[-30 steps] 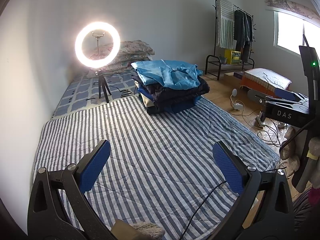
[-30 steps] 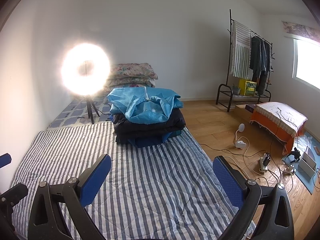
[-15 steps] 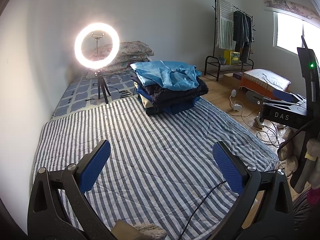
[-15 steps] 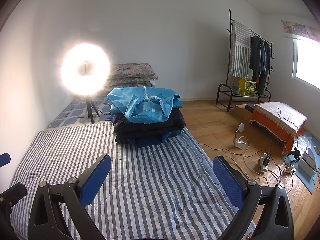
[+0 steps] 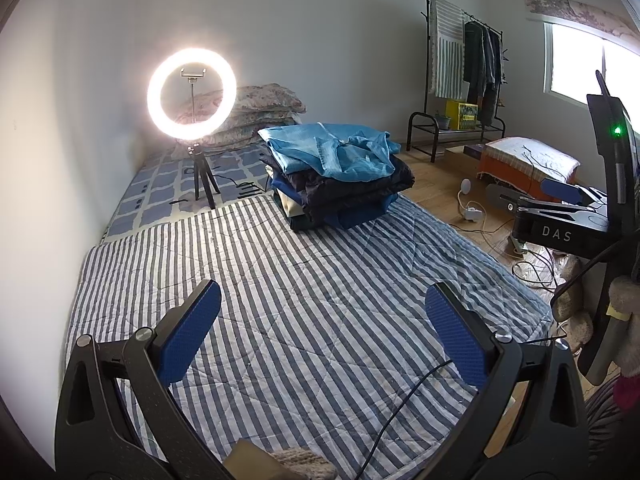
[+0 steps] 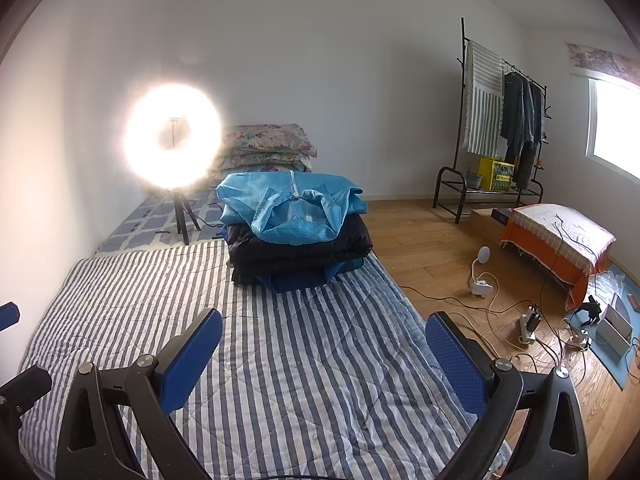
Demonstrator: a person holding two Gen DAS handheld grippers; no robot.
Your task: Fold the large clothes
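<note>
A stack of folded clothes (image 5: pixel 340 184) sits at the far end of the blue-and-white striped quilt (image 5: pixel 300 300), with a light blue garment (image 6: pixel 292 208) on top of dark navy ones. My left gripper (image 5: pixel 324 308) hangs open over the near part of the quilt, nothing between its blue pads. My right gripper (image 6: pixel 324 336) is open as well, above the quilt's right half and well short of the stack (image 6: pixel 296 248). The right gripper's body (image 5: pixel 560 232) shows at the right edge of the left wrist view; part of the left gripper (image 6: pixel 16 384) shows at the left edge of the right wrist view.
A lit ring light on a tripod (image 5: pixel 192 96) stands behind the quilt near floral pillows (image 6: pixel 264 148). A clothes rack (image 6: pixel 500 120) is at the back right. Cables and power strips (image 6: pixel 528 324) trail over the wooden floor beside an orange-covered bench (image 6: pixel 560 236). A cable (image 5: pixel 400 400) crosses the quilt's near edge.
The left wrist view has drifted slightly, the stack and ring light sitting a little lower and further left. The right wrist view is nearly unchanged. Both grippers stay open.
</note>
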